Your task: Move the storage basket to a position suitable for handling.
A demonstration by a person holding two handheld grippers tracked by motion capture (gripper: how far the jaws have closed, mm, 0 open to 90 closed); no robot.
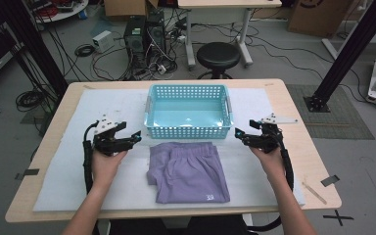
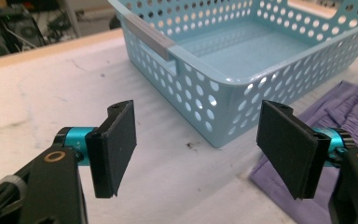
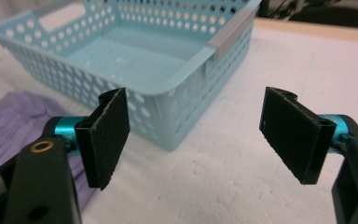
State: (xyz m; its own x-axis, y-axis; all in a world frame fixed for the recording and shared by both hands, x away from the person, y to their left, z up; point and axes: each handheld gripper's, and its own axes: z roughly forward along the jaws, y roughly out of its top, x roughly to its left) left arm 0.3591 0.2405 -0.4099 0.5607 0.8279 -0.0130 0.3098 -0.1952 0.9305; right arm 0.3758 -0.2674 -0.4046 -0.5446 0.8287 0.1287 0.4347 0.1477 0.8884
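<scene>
**Inspector A:** Status? The purple shorts [image 1: 188, 171] lie folded on the worktop [image 1: 293, 105], just in front of the empty blue basket [image 1: 189, 129].

**Inspector B:** Left gripper [image 1: 136, 135] and right gripper [image 1: 238, 134] hover either side, fingers [image 2: 116, 147] spread, grasping nothing. Judged: pre-grasp stage. Next move likely calls for both to descend onto the garment's edges and lift it evenly basketward.

light: even, bright overhead | shadows: soft | glare: none | focus: backgrounds slightly blurred
</scene>
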